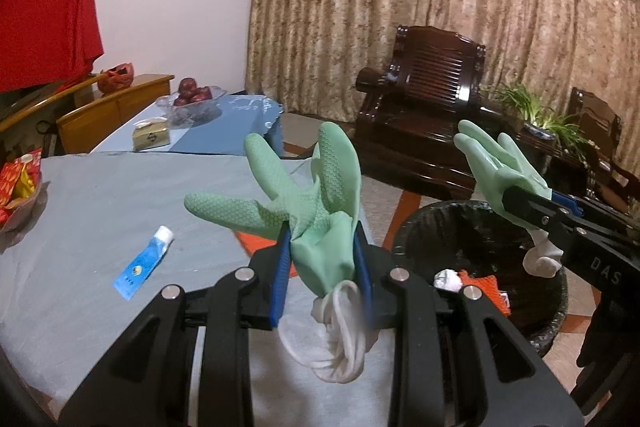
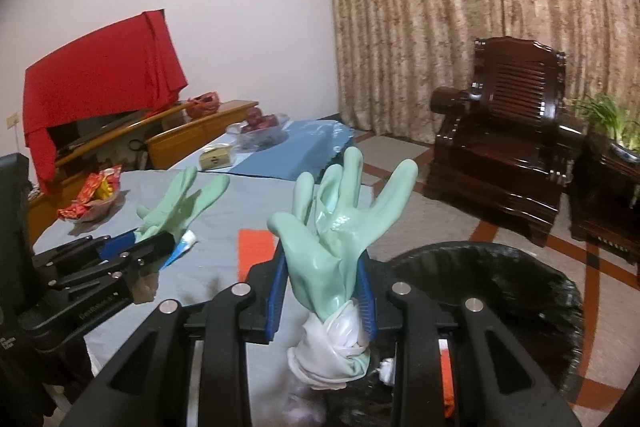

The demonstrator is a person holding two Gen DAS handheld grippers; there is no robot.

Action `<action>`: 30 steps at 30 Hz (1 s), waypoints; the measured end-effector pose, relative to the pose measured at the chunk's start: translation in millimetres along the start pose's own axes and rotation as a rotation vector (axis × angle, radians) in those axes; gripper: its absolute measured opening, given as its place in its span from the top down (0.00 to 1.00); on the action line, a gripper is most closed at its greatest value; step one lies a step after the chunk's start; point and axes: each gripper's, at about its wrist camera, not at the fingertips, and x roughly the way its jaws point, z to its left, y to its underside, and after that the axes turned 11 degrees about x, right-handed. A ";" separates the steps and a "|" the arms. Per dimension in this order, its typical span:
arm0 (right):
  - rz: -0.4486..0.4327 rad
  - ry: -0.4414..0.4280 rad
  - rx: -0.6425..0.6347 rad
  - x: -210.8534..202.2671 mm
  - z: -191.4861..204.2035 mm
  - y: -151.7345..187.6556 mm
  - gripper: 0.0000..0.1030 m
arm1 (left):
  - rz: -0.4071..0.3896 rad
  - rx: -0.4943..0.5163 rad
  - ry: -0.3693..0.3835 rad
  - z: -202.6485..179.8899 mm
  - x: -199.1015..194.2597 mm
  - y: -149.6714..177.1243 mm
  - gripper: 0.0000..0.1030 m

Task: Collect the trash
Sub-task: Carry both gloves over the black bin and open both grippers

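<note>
From the left wrist, the left tongs (image 1: 323,263) are clamped on a green rubber glove (image 1: 308,195), its fingers up and white cuff hanging below, above the grey tabletop (image 1: 100,211); a blue and white tube (image 1: 146,263) lies on the cloth to the left; the black bin (image 1: 480,259) stands to the right, scraps inside. From the right wrist, the right tongs (image 2: 323,295) grip a second glove (image 2: 340,223) just beside the bin's (image 2: 500,291) rim; the left tongs (image 2: 150,247) hold their glove (image 2: 180,203) over the tabletop (image 2: 224,211).
</note>
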 end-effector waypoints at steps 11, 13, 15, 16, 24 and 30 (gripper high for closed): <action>-0.040 0.100 0.057 -23.2 -47.3 -2.4 0.70 | -0.005 0.063 0.087 -48.3 14.0 -9.3 0.73; -0.043 0.113 0.063 -25.8 -53.5 -2.6 0.70 | -0.003 0.074 0.103 -57.2 18.8 -10.8 0.73; -0.043 0.135 0.066 -27.2 -61.9 -2.1 0.70 | -0.001 0.086 0.125 -66.6 25.4 -12.5 0.73; -0.042 0.142 0.068 -27.0 -65.2 -2.0 0.70 | 0.001 0.097 0.140 -73.9 30.1 -13.4 0.73; -0.027 0.212 0.103 -22.7 -106.9 -2.5 0.70 | 0.011 0.158 0.228 -117.9 63.2 -18.1 0.73; -0.002 0.252 0.121 -8.4 -134.6 0.4 0.70 | 0.045 0.186 0.276 -145.7 99.6 -20.9 0.73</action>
